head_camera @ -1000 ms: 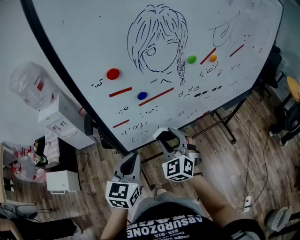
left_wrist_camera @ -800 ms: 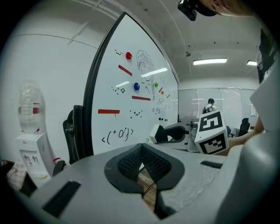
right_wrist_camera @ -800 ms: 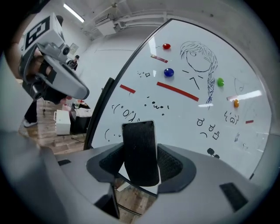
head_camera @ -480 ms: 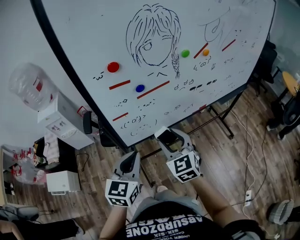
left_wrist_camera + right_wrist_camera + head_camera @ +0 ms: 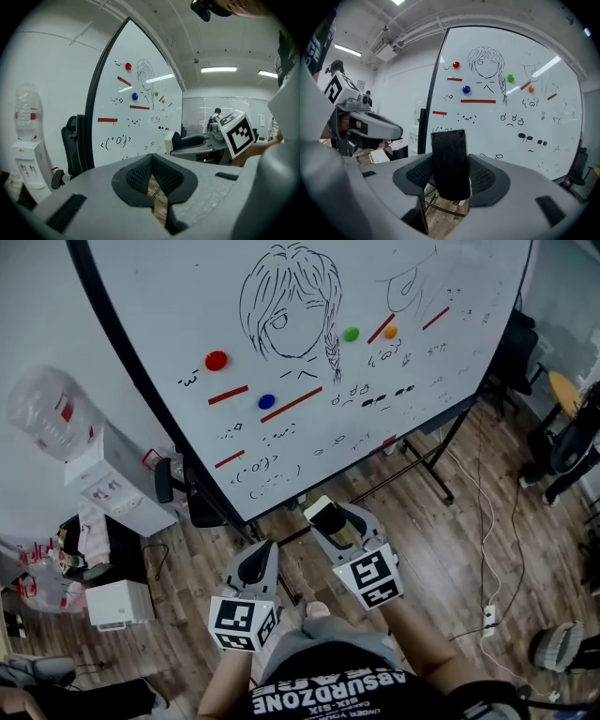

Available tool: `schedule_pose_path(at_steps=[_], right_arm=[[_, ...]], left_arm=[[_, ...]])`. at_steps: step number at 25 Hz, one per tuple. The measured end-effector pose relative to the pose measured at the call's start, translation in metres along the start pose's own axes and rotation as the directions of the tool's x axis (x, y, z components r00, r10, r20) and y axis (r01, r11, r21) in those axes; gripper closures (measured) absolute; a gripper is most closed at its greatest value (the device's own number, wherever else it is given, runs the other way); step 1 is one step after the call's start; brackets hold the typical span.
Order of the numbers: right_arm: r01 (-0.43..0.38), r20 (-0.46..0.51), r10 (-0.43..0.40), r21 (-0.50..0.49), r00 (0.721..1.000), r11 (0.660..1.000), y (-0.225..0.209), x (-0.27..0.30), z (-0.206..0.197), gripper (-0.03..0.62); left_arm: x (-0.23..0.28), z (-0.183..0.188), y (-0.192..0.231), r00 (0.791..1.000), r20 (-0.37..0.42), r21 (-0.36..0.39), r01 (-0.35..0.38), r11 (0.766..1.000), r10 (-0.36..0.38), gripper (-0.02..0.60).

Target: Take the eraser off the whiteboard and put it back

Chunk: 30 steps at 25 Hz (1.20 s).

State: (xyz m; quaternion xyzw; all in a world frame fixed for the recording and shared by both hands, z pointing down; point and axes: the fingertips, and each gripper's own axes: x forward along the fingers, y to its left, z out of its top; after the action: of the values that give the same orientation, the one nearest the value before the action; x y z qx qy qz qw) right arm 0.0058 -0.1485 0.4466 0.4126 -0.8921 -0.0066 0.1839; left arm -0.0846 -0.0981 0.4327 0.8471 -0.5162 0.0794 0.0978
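1. The right gripper view showed the eraser point(image 5: 450, 164) upright between the jaws of the right gripper point(image 5: 330, 521), its black felt side facing the camera. The jaws grasped it on both sides. It was off the whiteboard point(image 5: 169, 296) and apart from its surface.
2. The head view showed only the eraser's pale top at the jaw tips, below the board's lower edge.
3. The left gripper view showed the jaws of the left gripper point(image 5: 258, 563) clenched together with nothing between them. Only a sliver of wooden floor point(image 5: 450, 549) showed under them. This view alone caught the right gripper's marker cube point(image 5: 236, 133) at the right, and a person far off in the room.
4. On the board, the head view showed a red magnet point(image 5: 217, 360), a blue magnet point(image 5: 267, 401), a green magnet point(image 5: 351, 334) and an orange magnet point(image 5: 391, 332) around a drawn head.
5. The board's black left edge stood near a chair point(image 5: 183, 493) and a water dispenser point(image 5: 112, 488). To the right of the grippers the floor lay open, apart from the stand legs and a power strip point(image 5: 487, 615).
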Motion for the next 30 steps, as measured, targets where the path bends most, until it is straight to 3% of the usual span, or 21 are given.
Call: schedule_pose_path(at_steps=[8, 17, 30], right_arm=[[0.016, -0.002, -0.016, 0.055, 1.000, 0.998, 0.011, -0.028, -0.008, 0.364], [-0.010, 0.013, 0.007, 0.242, 1.000, 0.970, 0.029, -0.050, -0.017, 0.364], [-0.047, 0.008, 0.047, 0.333, 0.999, 0.942, 0.057, -0.065, -0.036, 0.362]], left_arm=[[-0.009, -0.003, -0.013, 1.000, 0.000, -0.004, 0.029, 1.000, -0.029, 0.575], [-0.016, -0.008, -0.024, 0.999, -0.012, -0.009, 0.044, 0.999, -0.044, 0.575], [-0.026, -0.021, -0.029, 0.998, -0.026, -0.037, 0.052, 0.998, -0.053, 0.575]])
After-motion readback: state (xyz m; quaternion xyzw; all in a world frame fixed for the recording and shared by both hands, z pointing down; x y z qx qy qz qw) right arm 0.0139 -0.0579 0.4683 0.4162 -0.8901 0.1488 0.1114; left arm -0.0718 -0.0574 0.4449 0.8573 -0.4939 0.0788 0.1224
